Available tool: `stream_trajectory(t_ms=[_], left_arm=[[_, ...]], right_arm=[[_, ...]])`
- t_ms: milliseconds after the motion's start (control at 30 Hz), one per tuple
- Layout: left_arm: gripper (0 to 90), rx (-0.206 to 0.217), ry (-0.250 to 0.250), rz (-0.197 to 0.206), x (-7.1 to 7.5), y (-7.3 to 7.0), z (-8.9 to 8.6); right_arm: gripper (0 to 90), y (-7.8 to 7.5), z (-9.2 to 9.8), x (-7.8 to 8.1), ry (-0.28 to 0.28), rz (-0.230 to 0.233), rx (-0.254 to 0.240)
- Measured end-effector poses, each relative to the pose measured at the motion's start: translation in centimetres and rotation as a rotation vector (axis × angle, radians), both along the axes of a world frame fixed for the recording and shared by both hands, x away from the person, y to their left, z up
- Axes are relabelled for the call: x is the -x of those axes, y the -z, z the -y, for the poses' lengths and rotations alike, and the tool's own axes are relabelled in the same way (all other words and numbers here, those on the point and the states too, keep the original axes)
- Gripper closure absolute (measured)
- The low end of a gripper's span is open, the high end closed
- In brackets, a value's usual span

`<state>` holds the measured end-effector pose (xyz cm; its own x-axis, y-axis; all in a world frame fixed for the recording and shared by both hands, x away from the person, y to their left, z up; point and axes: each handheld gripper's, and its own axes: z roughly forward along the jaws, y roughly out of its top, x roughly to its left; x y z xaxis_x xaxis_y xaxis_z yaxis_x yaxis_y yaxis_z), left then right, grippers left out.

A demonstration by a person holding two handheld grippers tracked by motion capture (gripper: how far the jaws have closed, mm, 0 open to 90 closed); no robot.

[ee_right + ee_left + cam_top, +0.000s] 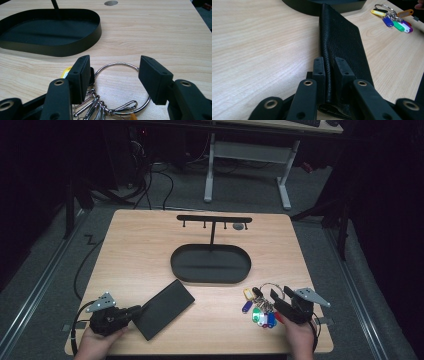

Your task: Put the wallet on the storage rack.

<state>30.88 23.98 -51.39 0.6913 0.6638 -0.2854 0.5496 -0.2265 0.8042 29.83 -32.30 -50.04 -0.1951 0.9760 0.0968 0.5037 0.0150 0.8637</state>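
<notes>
While the left gripper [329,72] has its jaws pinched on the stitched edge of one black leather wallet [344,42], the right gripper [113,75] holds its jaws wide apart, astride a steel key ring [120,87] and gripping nothing. Pebbled and flat, the wallet lies near the front left of the table [140,250]. Snap hooks and about six coloured tags [260,312] hang on the ring. Beyond sits one black oval tray [210,263] with a four-hook rack [214,219].
</notes>
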Motion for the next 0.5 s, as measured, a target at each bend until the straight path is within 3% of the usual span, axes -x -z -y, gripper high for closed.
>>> stream_trajectory(t_ms=[233,500], left_arm=[[81.1,-0.02,-0.046,0.1,0.8,-1.4,-0.2],[81.5,-0.011,-0.076,0.138,1.0,-2.1,-0.6]], right_arm=[[43.1,0.0,0.0,0.0,0.0,0.002,0.002],[43.1,0.0,0.0,0.0,0.0,0.007,0.002]])
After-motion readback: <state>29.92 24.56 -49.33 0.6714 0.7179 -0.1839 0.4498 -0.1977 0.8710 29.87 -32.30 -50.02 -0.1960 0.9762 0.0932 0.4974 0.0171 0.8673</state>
